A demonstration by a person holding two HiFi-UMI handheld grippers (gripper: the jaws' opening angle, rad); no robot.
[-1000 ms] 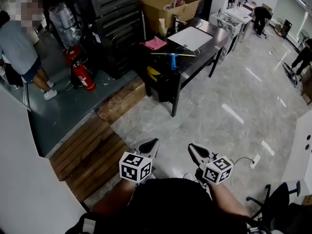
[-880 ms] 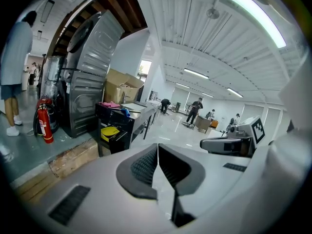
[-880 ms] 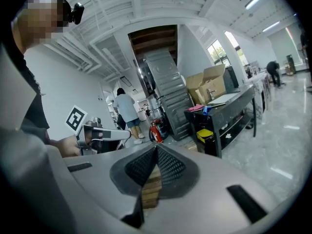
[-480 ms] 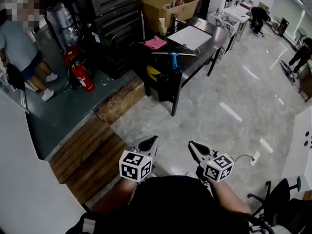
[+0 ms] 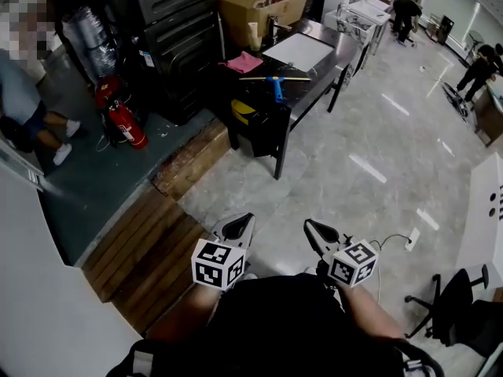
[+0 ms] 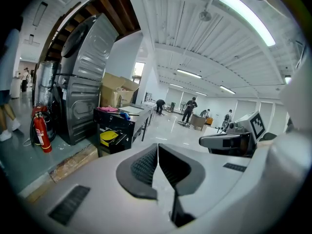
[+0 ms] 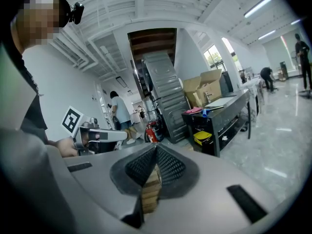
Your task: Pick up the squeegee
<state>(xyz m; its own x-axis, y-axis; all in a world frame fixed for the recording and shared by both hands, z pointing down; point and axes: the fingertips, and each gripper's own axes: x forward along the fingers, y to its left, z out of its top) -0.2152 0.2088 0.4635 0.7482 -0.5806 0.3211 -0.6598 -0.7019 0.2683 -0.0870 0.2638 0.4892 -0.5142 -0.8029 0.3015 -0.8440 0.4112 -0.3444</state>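
A pale glossy tiled floor (image 5: 338,179) filled the room. A dark table (image 5: 314,94) stood at 12 o'clock, a cardboard box (image 5: 251,2) behind it. Wooden boards (image 5: 145,250) lay at 9 o'clock, a red fire extinguisher (image 5: 126,124) at 10, an office chair (image 5: 456,309) at 4. Strip lights (image 6: 248,16) glowed overhead.

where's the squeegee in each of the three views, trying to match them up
Head view: squeegee at upper middle, blue handle pointing toward the camera.
Left gripper view: squeegee small, left of centre, only a blue speck.
Right gripper view: squeegee small, right of centre.
Shared landmark: red fire extinguisher, left of the squeegee in all three.
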